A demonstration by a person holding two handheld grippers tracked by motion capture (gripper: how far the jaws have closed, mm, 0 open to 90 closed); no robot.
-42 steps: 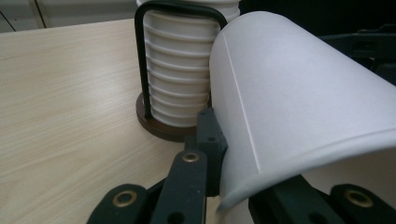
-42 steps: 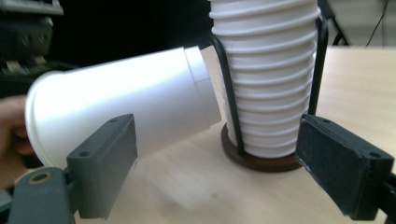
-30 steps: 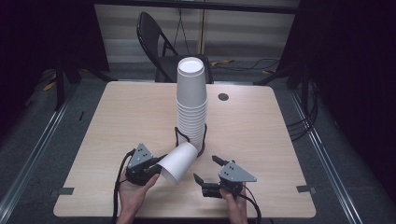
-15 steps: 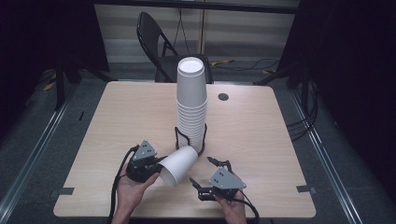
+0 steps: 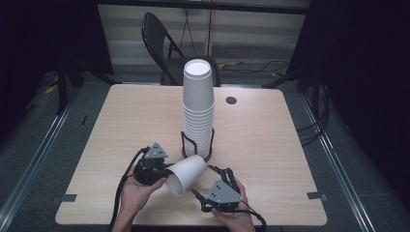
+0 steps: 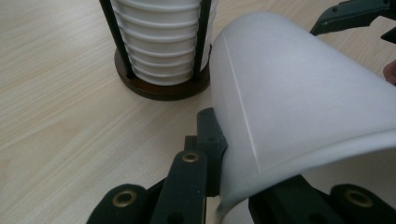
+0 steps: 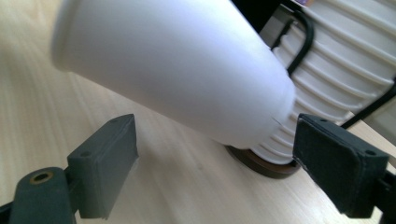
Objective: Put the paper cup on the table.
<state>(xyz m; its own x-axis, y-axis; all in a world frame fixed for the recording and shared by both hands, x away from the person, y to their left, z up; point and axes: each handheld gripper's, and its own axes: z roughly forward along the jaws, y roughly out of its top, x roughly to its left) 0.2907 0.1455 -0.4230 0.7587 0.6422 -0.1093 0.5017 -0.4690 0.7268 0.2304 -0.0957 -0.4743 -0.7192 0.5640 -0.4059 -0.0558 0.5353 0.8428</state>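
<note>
No text, label, brand, number or sign readable anywhere. Plain white on the held paper cup [image 5: 186,174] and on the stacked cups [image 5: 198,111], with no print. Bare wood grain on the bench [image 5: 270,140].

table top [image 5: 121,125]: pale wood-grain laminate, smooth, low sheen — fine streaks show in the left gripper view
loose cup [image 5: 186,174]: white paper, matt, smooth, with a faint seam line along its wall [image 6: 243,116]; rolled rim
cup stack [image 5: 198,106]: same white matt paper, rims forming ridged bands at 12 o'clock of the loose cup
holder [image 5: 186,142]: thin black wire uprights, slightly glossy — dark brown base, smooth
left gripper [image 5: 162,169]: black matt plastic jaws, brass-coloured screw inserts, grey plate on top
right gripper [image 5: 205,186]: black matt plastic, pads [image 7: 107,163] dull and finely textured
chair [image 5: 159,38]: dark, smooth, faint shine, at 12 o'clock beyond the table
</note>
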